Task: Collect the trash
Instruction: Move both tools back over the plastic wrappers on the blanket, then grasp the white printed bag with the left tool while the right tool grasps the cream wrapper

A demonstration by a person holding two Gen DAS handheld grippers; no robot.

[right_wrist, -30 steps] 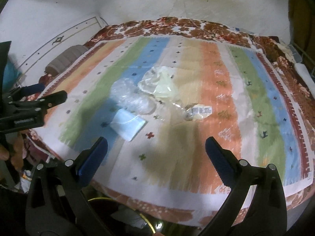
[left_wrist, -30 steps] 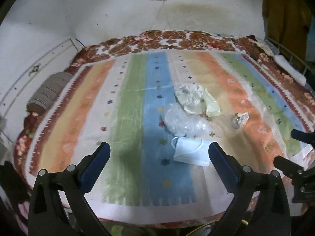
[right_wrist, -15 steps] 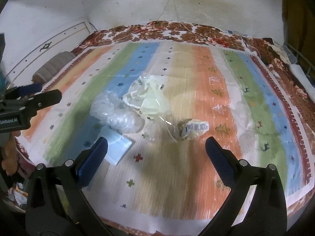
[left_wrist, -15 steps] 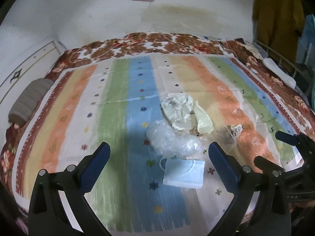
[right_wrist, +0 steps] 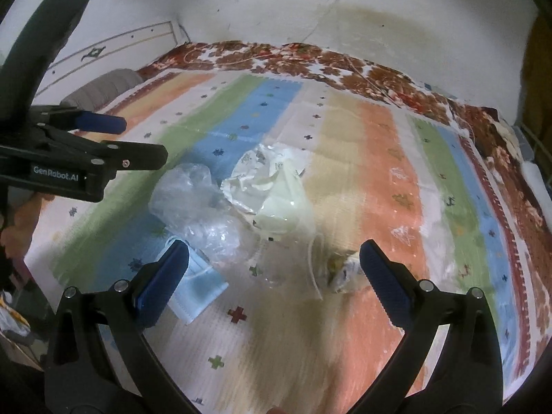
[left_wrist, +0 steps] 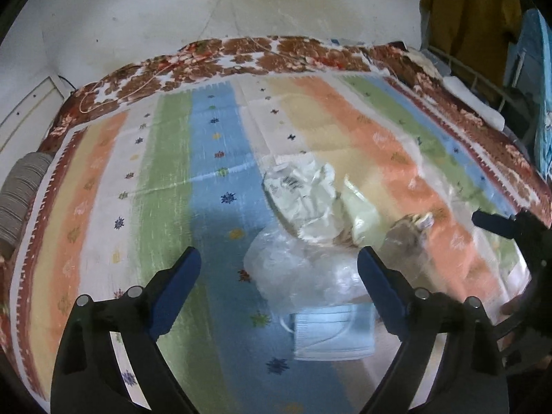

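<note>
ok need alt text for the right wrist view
Open right tongs hover over a striped bedspread strewn with trash: a clear plastic bag, crumpled pale wrapper, blue face mask and small wrapper. The left tongs reach in from the left.

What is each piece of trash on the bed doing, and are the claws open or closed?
Left claw: open, holding nothing.
Right claw: open, holding nothing.
Blue face mask: lying flat on the bedspread, untouched.
Clear plastic bag: crumpled, partly over the mask.
Pale crumpled wrapper: wadded up, lying behind the bag.
Small wrapper: scrunched, lying apart on the right.
Striped bedspread: spread flat.
</note>
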